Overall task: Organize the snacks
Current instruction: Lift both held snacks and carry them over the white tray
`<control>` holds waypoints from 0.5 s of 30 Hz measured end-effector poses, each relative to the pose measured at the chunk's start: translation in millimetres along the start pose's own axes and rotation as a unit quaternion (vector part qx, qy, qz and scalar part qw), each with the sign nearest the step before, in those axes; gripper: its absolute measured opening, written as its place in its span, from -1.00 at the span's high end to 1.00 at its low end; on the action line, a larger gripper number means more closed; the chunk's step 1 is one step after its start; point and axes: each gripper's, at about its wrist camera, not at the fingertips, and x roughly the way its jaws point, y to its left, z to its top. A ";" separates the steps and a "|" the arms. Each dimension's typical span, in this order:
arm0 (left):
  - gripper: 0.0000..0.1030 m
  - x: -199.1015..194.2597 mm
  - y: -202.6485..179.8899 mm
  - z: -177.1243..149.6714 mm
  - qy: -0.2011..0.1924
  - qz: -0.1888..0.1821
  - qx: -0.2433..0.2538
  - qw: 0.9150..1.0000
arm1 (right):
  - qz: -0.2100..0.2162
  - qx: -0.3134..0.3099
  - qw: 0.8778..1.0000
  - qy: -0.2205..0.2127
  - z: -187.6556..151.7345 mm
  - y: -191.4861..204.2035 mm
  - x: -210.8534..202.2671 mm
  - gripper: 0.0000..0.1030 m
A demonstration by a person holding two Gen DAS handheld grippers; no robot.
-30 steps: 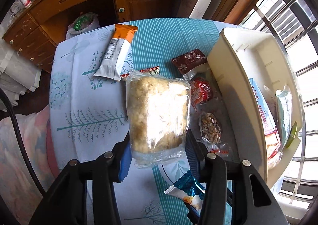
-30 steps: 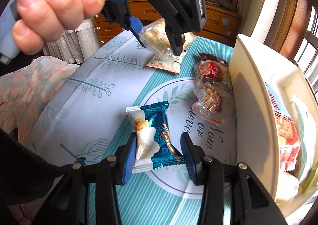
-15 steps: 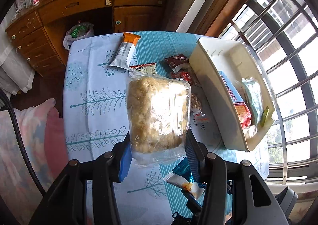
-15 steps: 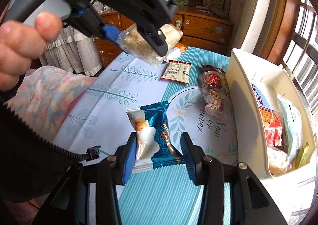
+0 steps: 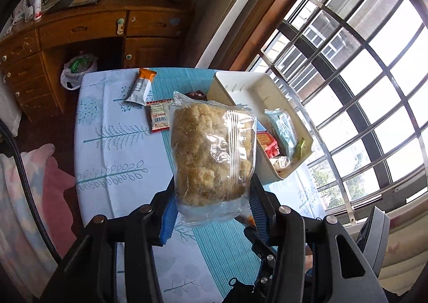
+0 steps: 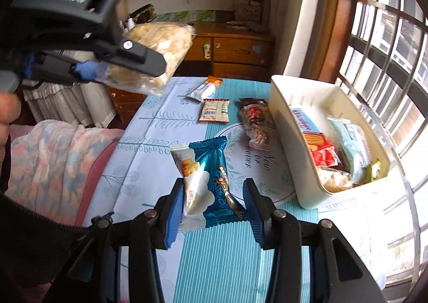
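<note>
My left gripper (image 5: 211,212) is shut on a clear bag of puffed rice cake (image 5: 212,153) and holds it high above the table; the bag also shows in the right wrist view (image 6: 157,43). My right gripper (image 6: 214,206) is shut on a blue and white snack packet (image 6: 207,177), lifted off the table. The cream plastic bin (image 6: 287,126) stands at the table's right with several snack packs inside; it also shows in the left wrist view (image 5: 240,83).
On the table lie an orange and white bar (image 6: 204,88), a red and white packet (image 6: 215,113) and clear bags of red snacks and nuts (image 6: 255,123) beside the bin. A wooden dresser (image 5: 80,32) stands behind, a barred window (image 5: 374,75) to the right.
Both grippers have risen, each with its snack. The left one has lifted the rice cake bag much higher, so the table and bin look smaller and lower.
</note>
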 end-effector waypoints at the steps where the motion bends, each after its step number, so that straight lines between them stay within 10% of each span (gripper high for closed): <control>1: 0.09 -2.8 -2.9 -2.3 -0.002 -0.001 0.006 1.000 | -0.006 0.005 1.000 -0.002 -0.2 -0.4 -4.3 0.14; 15: 0.08 -11.2 -50.8 -15.8 -0.005 -0.057 0.041 0.998 | -0.050 0.064 0.996 -0.030 -14.4 -23.8 -52.6 0.14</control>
